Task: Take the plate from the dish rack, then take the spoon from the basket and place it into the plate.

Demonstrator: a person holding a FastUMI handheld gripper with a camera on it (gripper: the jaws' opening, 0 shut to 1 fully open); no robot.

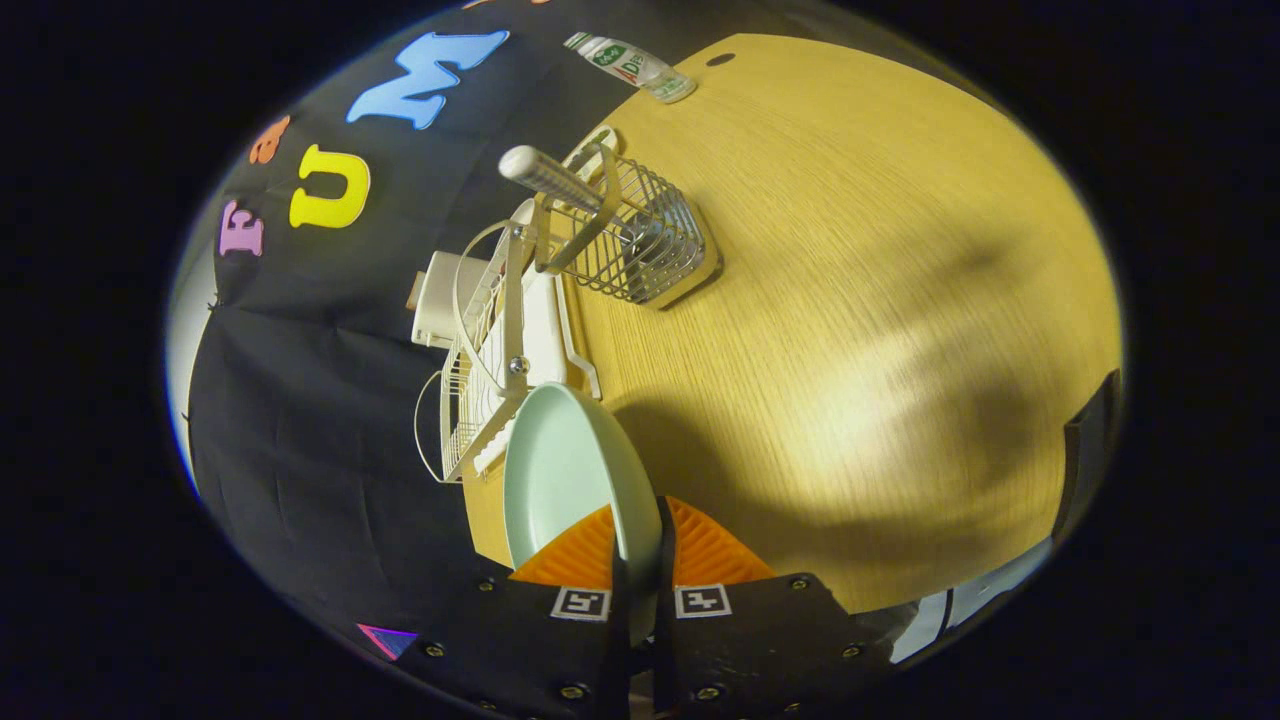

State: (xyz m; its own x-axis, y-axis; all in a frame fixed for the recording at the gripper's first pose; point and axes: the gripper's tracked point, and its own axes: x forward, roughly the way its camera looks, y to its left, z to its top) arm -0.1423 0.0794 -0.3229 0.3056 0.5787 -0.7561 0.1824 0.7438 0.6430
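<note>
So the gripper [640, 560] sits at the bottom center of the frame, and its two orange ribbed fingers [575, 555] are pinching the rim of the pale mint-green plate [565, 470] from both sides. The plate is held on edge and looks lifted clear of the cream wire dish rack [490, 350], which sits just beyond it in the middle left. Above that, toward the upper center, there's a metal wire basket [640, 235] with the spoon [550, 178] standing in it, its white handle sticking out to the upper left. All of it sits on a light wooden table [880, 300]. A plastic bottle [630, 65] lies at the top of the frame.
</note>
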